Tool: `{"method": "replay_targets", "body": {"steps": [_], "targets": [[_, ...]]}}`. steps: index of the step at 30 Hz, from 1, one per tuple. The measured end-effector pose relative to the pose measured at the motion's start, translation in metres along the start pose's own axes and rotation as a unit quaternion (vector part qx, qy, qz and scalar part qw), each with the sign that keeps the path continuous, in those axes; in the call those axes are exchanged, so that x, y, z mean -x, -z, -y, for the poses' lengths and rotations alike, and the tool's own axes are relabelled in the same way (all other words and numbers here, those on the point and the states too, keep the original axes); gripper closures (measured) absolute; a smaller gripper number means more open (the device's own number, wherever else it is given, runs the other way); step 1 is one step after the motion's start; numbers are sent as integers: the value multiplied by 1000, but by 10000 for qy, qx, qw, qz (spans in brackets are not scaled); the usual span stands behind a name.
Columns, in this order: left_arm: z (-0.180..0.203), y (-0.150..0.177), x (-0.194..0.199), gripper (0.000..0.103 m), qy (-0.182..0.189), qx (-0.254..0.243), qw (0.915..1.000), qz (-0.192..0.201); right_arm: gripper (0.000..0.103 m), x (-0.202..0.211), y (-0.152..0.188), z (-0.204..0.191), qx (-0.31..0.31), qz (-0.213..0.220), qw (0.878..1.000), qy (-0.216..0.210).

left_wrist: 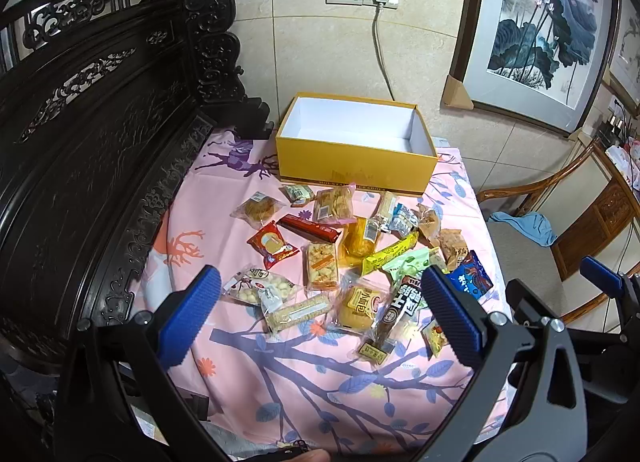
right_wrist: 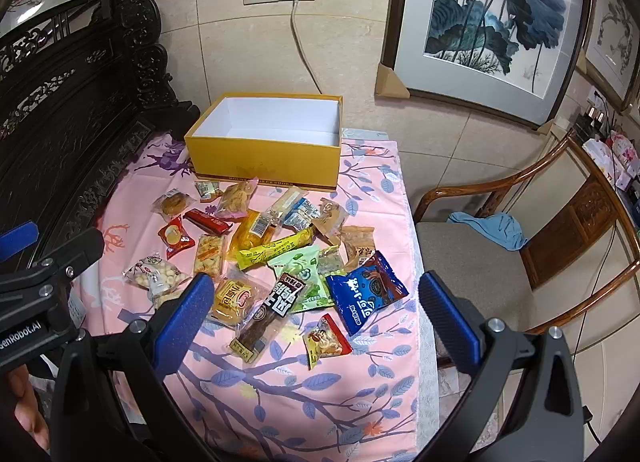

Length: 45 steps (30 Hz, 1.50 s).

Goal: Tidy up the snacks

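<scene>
Yellow box (left_wrist: 356, 166) is sitting open and empty at the far end of the bench (left_wrist: 224, 346), long axis running across the view, opening facing up. Snacks (left_wrist: 344, 250) are lying in a loose pile just in front of the box, on the pink floral cloth (left_wrist: 280, 382).

Left gripper (left_wrist: 320, 314) is hovering near the pile on the side away from the box, fingers (left_wrist: 192, 314) spread fully wide, gripping nothing. Right gripper (right_wrist: 316, 318) is hovering likewise, fingers (right_wrist: 448, 318) wide apart, nothing between them.

Left view only: right gripper's blue tip is showing at the right edge, and the puff bag (left_wrist: 256, 286) plus the long cracker pack (left_wrist: 296, 312) are lying unobstructed. Right view only: blue cookie bag (right_wrist: 366, 290) is showing whole, farthest from the box on the pile's right side, and the small red-yellow packet (right_wrist: 326, 340) is lying beyond it; a hand (right_wrist: 28, 414) is visible at the lower left edge; the chair (right_wrist: 480, 262) with blue rag (right_wrist: 492, 228) is showing fully.

Yellow stick pack (right_wrist: 276, 248) is lying slantwise, its right end nearer the box. Dark bar (right_wrist: 272, 310) is pointing roughly toward the box, long axis nearly front-to-back. Red bar (right_wrist: 208, 221) is lying slantwise, close to the box.
</scene>
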<state>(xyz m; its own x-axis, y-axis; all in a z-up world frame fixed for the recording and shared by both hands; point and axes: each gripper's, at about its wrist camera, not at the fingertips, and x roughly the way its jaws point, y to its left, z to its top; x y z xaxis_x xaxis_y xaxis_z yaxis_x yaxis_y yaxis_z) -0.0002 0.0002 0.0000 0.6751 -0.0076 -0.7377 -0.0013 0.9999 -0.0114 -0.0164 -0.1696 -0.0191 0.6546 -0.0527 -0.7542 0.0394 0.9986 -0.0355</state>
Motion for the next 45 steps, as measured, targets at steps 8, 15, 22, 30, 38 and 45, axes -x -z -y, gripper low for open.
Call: {"method": "replay_targets", "body": {"steps": [8,15,22,30,38,45], "targets": [[10,7,-5,2,92,-97,9999,-96,1,-4,6,3,-67,-104,9999,34],[9,14,-7,2,115,-66,9998,-167,1,-8,8,4,-84,-226,9997,33],[-1,16,-19,2,45,105,9994,-313,1,-13,10,7,-129,-307,9994,46],[-5,19,-34,2,-32,113,9991,-417,1,-25,16,11,-150,-502,9986,50],[-7,26,-54,2,-78,174,9981,-591,1,-42,16,12,-156,-644,9978,-70],[-5,32,-57,2,-85,155,9977,-660,1,-46,18,8,-107,-666,9975,-197]]}}
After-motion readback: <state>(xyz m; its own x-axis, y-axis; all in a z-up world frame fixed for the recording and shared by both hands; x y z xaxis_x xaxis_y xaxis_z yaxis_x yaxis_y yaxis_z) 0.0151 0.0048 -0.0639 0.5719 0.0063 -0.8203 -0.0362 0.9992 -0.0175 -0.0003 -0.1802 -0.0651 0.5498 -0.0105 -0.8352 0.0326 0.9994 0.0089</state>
